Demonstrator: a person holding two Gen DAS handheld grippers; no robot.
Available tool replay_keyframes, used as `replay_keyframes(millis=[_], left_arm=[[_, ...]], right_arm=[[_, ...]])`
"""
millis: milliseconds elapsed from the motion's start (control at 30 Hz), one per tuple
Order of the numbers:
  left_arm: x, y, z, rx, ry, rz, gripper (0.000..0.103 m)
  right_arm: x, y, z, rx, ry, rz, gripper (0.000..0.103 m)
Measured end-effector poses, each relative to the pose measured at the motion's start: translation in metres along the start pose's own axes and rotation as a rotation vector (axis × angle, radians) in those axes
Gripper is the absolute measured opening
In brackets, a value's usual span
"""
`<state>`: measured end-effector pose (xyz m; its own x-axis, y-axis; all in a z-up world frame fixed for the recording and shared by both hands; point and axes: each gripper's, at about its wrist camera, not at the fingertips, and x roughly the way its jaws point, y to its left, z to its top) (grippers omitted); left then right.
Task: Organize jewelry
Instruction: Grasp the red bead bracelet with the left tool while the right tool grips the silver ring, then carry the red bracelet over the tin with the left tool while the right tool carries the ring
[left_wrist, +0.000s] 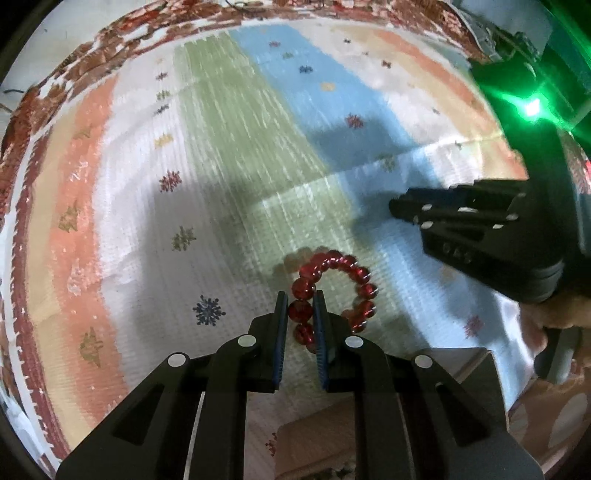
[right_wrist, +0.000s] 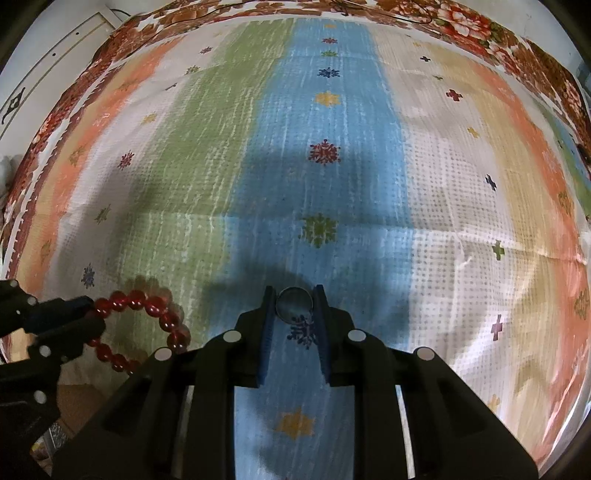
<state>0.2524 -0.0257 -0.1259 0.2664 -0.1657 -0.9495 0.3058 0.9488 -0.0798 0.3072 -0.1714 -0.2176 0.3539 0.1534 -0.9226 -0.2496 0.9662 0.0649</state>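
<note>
The left gripper clamps one bead of the red bracelet; the right gripper pinches a small dark disc by its edges, so either may slip free.

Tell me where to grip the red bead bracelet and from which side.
Grip across one bead of the strand, from above. The red bead bracelet is an open ring of round beads on the cloth, so one finger can go inside the loop and one outside. The left gripper already holds it that way, clamped on a bead at the ring's near-left arc; a pinch on a bead's middle seems safest.
</note>
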Motion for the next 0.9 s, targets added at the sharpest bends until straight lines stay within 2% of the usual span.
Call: replay_keyframes(millis=[300,900], left_arm=[[-0.025,-0.006,0.004,-0.006,-0.061,-0.017,0.013],[-0.074,0.013,-0.007,-0.113,-0.185,-0.014,0.013]], right_arm=[[-0.030,0.013,-0.008,-0.029,-0.054,0.012,0.022],[-0.077,0.034,-0.025,-0.059,-0.137,0.037,0.022]])
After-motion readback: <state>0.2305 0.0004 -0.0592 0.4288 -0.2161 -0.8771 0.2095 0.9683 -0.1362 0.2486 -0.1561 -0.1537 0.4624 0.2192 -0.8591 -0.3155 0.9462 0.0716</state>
